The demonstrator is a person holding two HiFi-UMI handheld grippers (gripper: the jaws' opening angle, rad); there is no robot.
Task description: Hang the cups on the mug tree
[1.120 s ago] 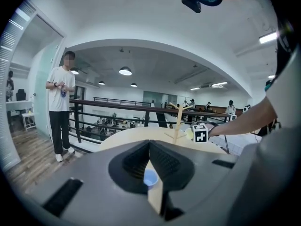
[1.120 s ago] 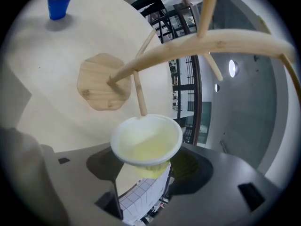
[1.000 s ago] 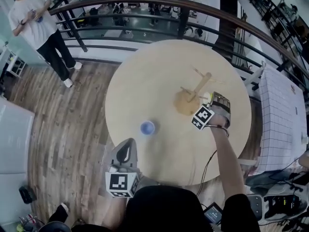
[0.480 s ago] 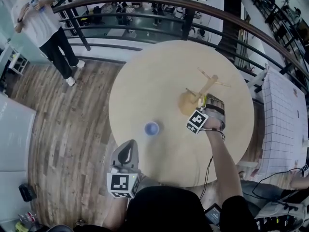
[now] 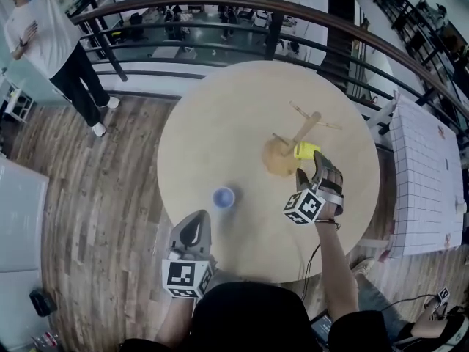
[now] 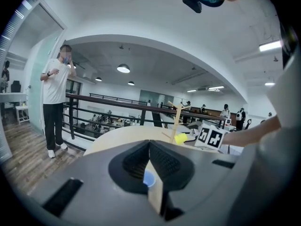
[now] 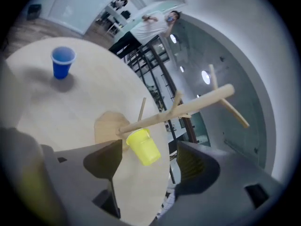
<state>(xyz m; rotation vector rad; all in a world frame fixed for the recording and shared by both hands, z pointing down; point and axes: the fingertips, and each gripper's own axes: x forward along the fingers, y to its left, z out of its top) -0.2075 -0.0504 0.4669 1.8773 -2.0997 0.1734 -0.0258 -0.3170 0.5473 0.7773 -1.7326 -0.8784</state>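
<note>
A wooden mug tree (image 5: 297,139) stands right of centre on the round table (image 5: 220,116). A yellow cup (image 5: 305,150) hangs from one of its low pegs. My right gripper (image 5: 311,169) sits just short of that cup. Its jaws have just been opening and stand open, with the yellow cup (image 7: 143,147) hanging free ahead of them, untouched by the pads. A blue cup (image 5: 223,196) stands upright on the table, ahead of my left gripper (image 5: 195,218), which is shut and empty at the near edge. In the left gripper view, the blue cup (image 6: 148,178) peeks out below the closed jaws.
A person (image 5: 44,42) stands on the wooden floor at the far left. A curved railing (image 5: 220,6) runs behind the table. A white grid-patterned table (image 5: 425,174) stands to the right.
My right gripper has pulled back toward me from the mug tree and opened wider, leaving the yellow cup hanging on its peg. The left gripper has stayed put.
</note>
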